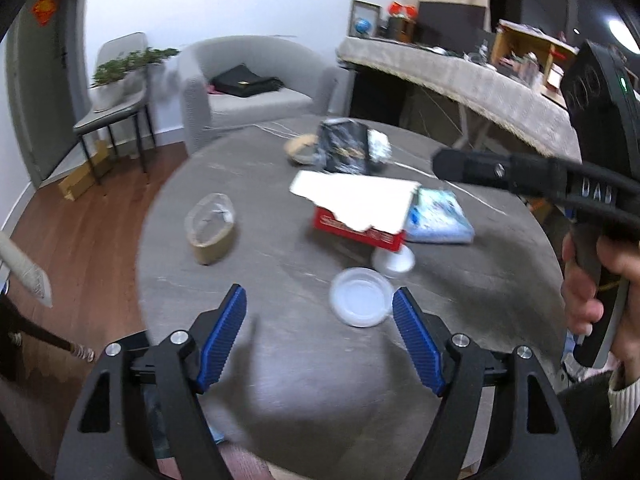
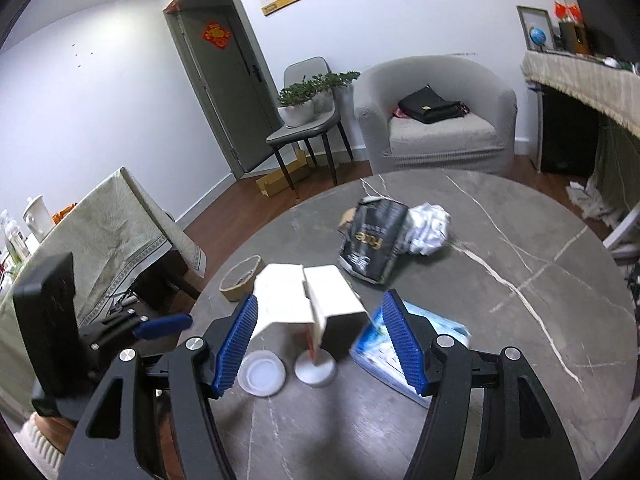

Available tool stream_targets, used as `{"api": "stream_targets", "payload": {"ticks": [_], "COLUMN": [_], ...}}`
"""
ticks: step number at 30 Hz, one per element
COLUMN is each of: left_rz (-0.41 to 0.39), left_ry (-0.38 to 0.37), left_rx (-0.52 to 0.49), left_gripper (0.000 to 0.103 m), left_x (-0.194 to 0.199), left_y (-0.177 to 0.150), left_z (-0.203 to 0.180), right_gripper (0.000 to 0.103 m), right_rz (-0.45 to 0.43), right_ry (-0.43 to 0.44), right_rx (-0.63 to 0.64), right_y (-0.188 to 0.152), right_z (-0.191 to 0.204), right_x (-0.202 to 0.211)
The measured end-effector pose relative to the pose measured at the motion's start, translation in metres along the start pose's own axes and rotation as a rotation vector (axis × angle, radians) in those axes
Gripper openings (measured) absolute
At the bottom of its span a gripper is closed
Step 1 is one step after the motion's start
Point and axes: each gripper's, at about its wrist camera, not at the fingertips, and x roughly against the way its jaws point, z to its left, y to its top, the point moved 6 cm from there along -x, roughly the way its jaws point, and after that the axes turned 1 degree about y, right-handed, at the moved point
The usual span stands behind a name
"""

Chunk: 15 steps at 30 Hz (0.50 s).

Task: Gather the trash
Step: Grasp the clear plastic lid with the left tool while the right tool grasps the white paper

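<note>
Blue pads of the left gripper [image 1: 320,336] stand wide apart over the grey round table [image 1: 280,380], and nothing sits between them. Just past its right pad lies a clear plastic lid [image 1: 362,297], flat on the table. Next to that lid is a small white lid [image 1: 394,261]. Behind them sits a red box [image 1: 358,229] with its white flaps open. A pale blue tissue pack [image 1: 438,216] lies just beside the box on the right. A small lined bin [image 1: 210,229] stands apart on the left. Farther back are a black bag [image 1: 346,146] and a crumpled white wrapper [image 1: 379,145], touching each other.

Over on the right, a hand [image 1: 592,280] holds the right gripper [image 2: 318,340]. Its blue pads are spread apart too and pinch nothing. It hangs above the box and the 2 lids. A grey armchair [image 2: 436,120] stands by the far wall.
</note>
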Motion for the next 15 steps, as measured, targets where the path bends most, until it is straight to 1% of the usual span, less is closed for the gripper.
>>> {"api": "stream_targets", "payload": {"ticks": [2,5,9,12,15], "left_rz": [0.02,0.036,0.03,0.021,0.033], "left_ry": [-0.012,0.009,-0.002,-0.004,0.001], "left_rx": [-0.013,-0.053,-0.051,-0.048,-0.044], "left_gripper": [0.078,0.078,0.077,0.073,0.067], "left_x": [-0.007,-0.016,-0.021,-0.024,-0.028], "left_y": [-0.003,-0.007,-0.003,-0.001,-0.001], "left_z": [-0.007,-0.014,-0.019,-0.022,-0.022], "right_gripper": [0.063,0.062,0.057,0.056,0.055], "right_rz": [0.004,0.008,0.026,0.046,0.068], "right_ry": [0.017,0.025,0.037,0.046,0.05], "right_rx": [-0.014,-0.025,-0.019,0.0,0.014], "right_y": [-0.001,-0.002,-0.005,-0.009,-0.014], "right_z": [-0.003,-0.007,-0.005,-0.002,0.001], "right_x": [0.002,0.004,0.001,-0.002,-0.006]}}
